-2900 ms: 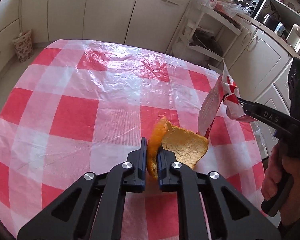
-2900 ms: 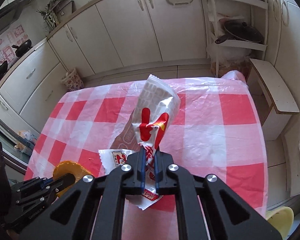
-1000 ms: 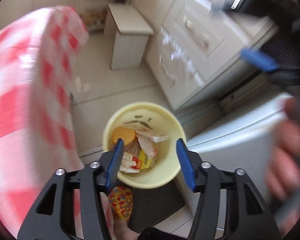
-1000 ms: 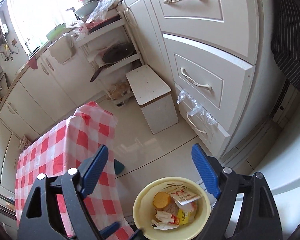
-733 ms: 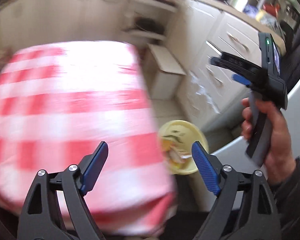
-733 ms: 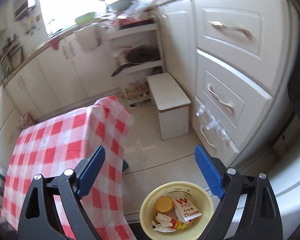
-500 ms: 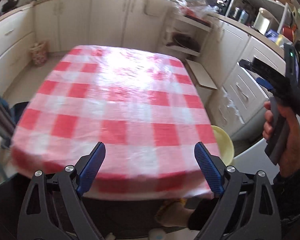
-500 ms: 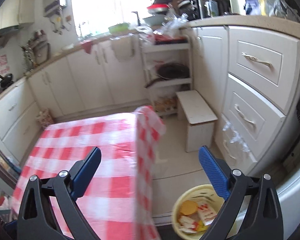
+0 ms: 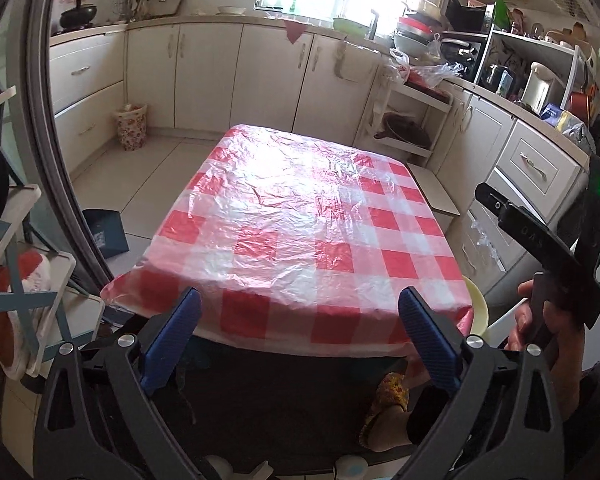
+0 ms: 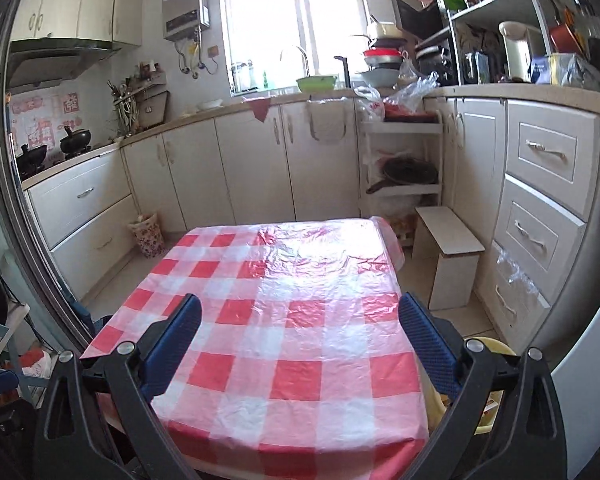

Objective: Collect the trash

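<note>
Two grippers, both spread wide with nothing between the blue pads: the left gripper [image 9: 300, 334], whose jaws have just been opening, and the right gripper [image 10: 300, 334]. One checked table [image 9: 300, 216] lies bare. One yellow trash bin [image 10: 496, 384] stands by its right near corner.

The left wrist view looks from the near end of the checked table [image 9: 300, 232], angled down along its length toward the window wall. The right wrist view looks from nearer the table's [image 10: 284, 320] right corner, more level. Both share the tablecloth, white stool [image 10: 448, 256], and a sliver of yellow bin [image 9: 478, 308].
</note>
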Available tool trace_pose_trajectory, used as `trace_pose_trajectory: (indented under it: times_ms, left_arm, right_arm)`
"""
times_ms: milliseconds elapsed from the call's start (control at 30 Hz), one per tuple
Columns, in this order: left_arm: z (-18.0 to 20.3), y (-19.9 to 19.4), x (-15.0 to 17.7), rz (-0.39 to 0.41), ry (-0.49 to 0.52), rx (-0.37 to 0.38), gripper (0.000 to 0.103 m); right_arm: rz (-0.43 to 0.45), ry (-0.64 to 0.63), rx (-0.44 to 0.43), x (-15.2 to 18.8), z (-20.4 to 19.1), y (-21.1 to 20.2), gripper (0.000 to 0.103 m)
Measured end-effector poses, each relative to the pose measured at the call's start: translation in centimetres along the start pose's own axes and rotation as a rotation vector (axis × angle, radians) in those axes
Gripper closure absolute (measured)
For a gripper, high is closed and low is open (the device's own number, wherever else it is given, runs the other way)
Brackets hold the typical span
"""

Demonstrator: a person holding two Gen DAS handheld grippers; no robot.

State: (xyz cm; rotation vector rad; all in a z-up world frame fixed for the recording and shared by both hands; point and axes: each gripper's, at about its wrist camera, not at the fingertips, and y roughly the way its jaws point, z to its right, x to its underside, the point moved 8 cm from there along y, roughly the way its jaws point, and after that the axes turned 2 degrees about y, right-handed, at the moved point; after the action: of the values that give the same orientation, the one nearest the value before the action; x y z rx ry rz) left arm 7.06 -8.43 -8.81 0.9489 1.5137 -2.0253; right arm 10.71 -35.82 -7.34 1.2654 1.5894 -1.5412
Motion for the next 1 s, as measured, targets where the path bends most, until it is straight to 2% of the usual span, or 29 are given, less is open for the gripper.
trace_pose_trajectory:
  times_ms: [133, 367, 1000]
  left_arm:
    - [-1.3, -1.5, 0.1, 0.025, -0.014, -0.007, 0.008]
    - [-2.9, -2.1, 0.3, 0.026, -0.060, -0.002, 0.008]
    - [-2.7, -1.7, 1.0, -0.004, -0.078, 0.013, 0.008]
  right_arm:
    - [0.015, -0.045, 0.020, 1.4, -0.9, -1.3, 0.007]
    - [-0.031, -0.044, 0.018, 2.9, -1.6, -0.4, 0.007]
    - [-0.076, -0.005, 0.024, 4.2, -0.8, 0.1, 0.007]
